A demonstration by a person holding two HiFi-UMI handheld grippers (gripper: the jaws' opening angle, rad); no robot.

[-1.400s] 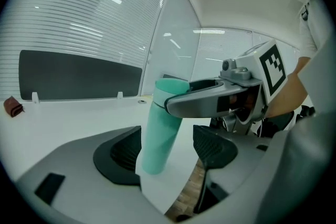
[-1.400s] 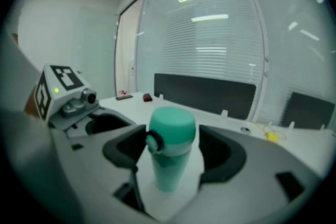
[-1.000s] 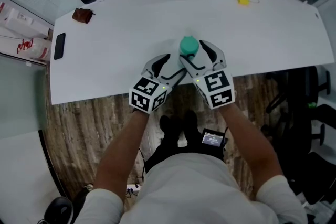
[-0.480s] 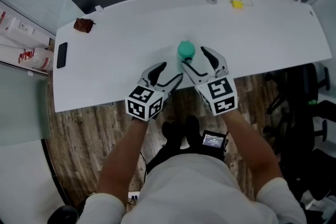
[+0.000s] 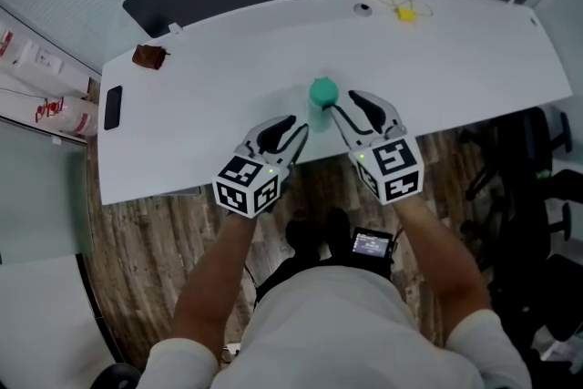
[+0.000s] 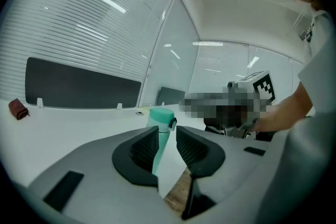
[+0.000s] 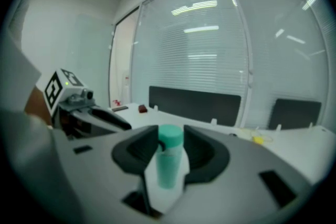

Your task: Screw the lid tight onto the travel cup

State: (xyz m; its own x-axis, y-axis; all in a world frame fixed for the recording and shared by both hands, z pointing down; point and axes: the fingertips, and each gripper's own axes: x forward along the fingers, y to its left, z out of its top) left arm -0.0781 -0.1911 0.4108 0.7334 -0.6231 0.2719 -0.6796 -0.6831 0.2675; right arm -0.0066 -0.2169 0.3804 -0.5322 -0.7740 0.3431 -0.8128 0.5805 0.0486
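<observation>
We see travel cup (image 7: 169, 170) upright on counter (image 5: 200, 105), lid (image 7: 170, 135) up; left gripper (image 5: 297, 127), right gripper (image 5: 348, 103) fingers just closing partway, gripping nothing.

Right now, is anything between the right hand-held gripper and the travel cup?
Nothing visible. The right hand-held gripper sits just short of the travel cup, with only bare desk between them. Its jaws have just been closing, with nothing gripped between them.
</observation>
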